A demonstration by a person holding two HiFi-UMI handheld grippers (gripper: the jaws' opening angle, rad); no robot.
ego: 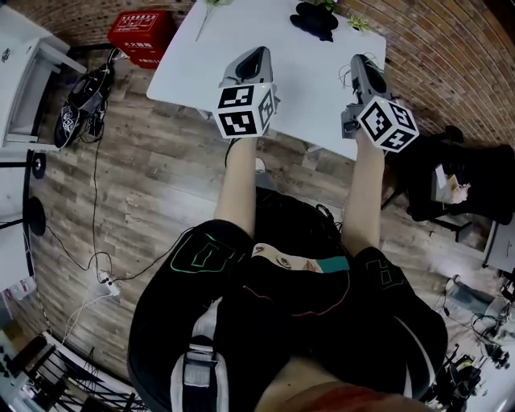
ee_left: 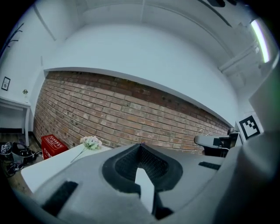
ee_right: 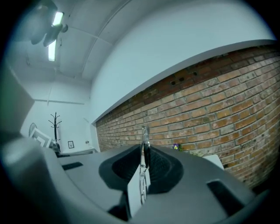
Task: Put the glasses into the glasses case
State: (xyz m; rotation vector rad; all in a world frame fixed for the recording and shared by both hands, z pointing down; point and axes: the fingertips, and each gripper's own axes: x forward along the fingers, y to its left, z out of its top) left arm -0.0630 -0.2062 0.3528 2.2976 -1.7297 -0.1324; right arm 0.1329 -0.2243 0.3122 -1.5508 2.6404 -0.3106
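Observation:
A white table (ego: 306, 88) stands in front of me, with a black case-like object (ego: 314, 20) lying at its far edge. My right gripper (ego: 360, 60) hovers level over the table's right side, shut on thin metal-framed glasses (ego: 348, 78). In the right gripper view the glasses frame (ee_right: 144, 133) sticks up between the closed jaws of that gripper (ee_right: 143, 151). My left gripper (ego: 256, 55) is level over the table's middle. Its jaws meet at the tip (ee_left: 141, 145) with nothing between them.
A red crate (ego: 143, 34) sits on the floor left of the table, with bags and cables (ego: 80, 105) nearby. A white flower stem (ee_left: 90, 141) lies at the table's far left. A small purple flower (ee_right: 176, 146) is at the far right. Brick wall (ee_left: 131, 118) stands behind. Dark furniture (ego: 459, 177) is on the right.

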